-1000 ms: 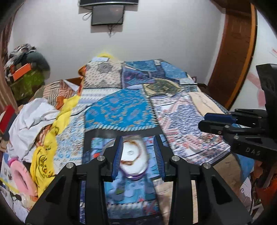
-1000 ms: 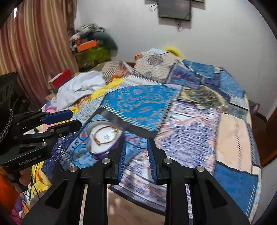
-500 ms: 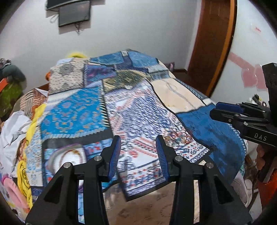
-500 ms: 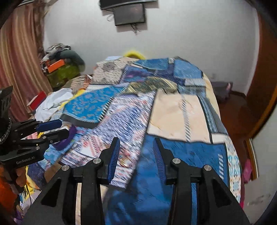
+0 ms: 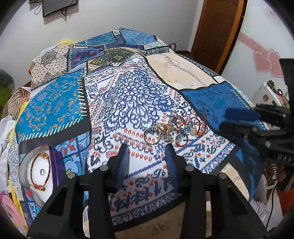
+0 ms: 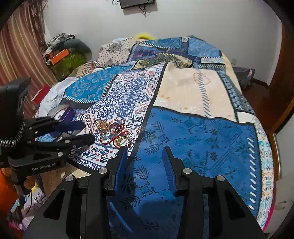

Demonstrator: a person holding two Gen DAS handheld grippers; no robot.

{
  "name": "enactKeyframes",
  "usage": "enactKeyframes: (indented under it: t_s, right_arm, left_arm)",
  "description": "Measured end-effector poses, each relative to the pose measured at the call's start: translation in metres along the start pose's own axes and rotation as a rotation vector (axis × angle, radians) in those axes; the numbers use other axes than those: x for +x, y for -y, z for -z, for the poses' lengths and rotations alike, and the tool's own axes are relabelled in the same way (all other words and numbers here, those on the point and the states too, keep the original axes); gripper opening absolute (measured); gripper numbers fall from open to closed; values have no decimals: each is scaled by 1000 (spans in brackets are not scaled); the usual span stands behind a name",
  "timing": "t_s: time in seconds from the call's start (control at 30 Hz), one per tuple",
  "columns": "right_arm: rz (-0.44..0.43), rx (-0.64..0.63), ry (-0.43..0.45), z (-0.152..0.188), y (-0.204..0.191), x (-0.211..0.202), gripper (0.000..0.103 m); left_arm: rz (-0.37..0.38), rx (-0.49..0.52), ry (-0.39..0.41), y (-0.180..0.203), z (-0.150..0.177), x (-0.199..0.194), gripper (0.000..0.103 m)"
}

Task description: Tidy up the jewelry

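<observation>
A pile of jewelry (image 5: pixel 174 130), with silver, gold and red bangles and blue pieces, lies on the patterned bedspread (image 5: pixel 128 103) near the bed's front edge. It also shows in the right wrist view (image 6: pixel 112 132). A purple jewelry box (image 5: pixel 39 171) with a white cushion holds a beaded bracelet at the left. My left gripper (image 5: pixel 147 158) is open and empty, just short of the pile. My right gripper (image 6: pixel 145 160) is open and empty over the blue patch, right of the pile.
Clothes (image 6: pixel 53 93) are heaped on the bed's left side. A wooden door (image 5: pixel 218 31) stands at the right. A striped curtain (image 6: pixel 20 47) hangs at the left. A screen (image 6: pixel 136 2) is mounted on the far wall.
Both grippers have swung right and moved in toward the jewelry pile. The purple box, a second ago between the left fingers, now sits far left.
</observation>
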State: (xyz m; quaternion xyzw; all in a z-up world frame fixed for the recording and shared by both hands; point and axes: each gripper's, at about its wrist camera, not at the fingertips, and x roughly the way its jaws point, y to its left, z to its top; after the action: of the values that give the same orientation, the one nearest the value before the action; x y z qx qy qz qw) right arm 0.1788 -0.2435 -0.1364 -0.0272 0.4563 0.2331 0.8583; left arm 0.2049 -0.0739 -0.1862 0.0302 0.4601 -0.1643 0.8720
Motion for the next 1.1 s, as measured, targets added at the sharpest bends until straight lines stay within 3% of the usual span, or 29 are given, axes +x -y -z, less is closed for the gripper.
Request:
enactKeyframes:
  t_s: [0.23,0.43,1.1]
  right_arm:
    - [-23,-29,-15,-1,-5,9,36]
    - [-26,-34,-23,-1,-6,11,36]
    - [-80,-53,-22,-14,-34,12,36]
  left_arm:
    - [18,18,15,5,-8,11,37]
    - [38,14,27,6,-11,16,20]
    - [94,-16,22,-8,28,-31,20]
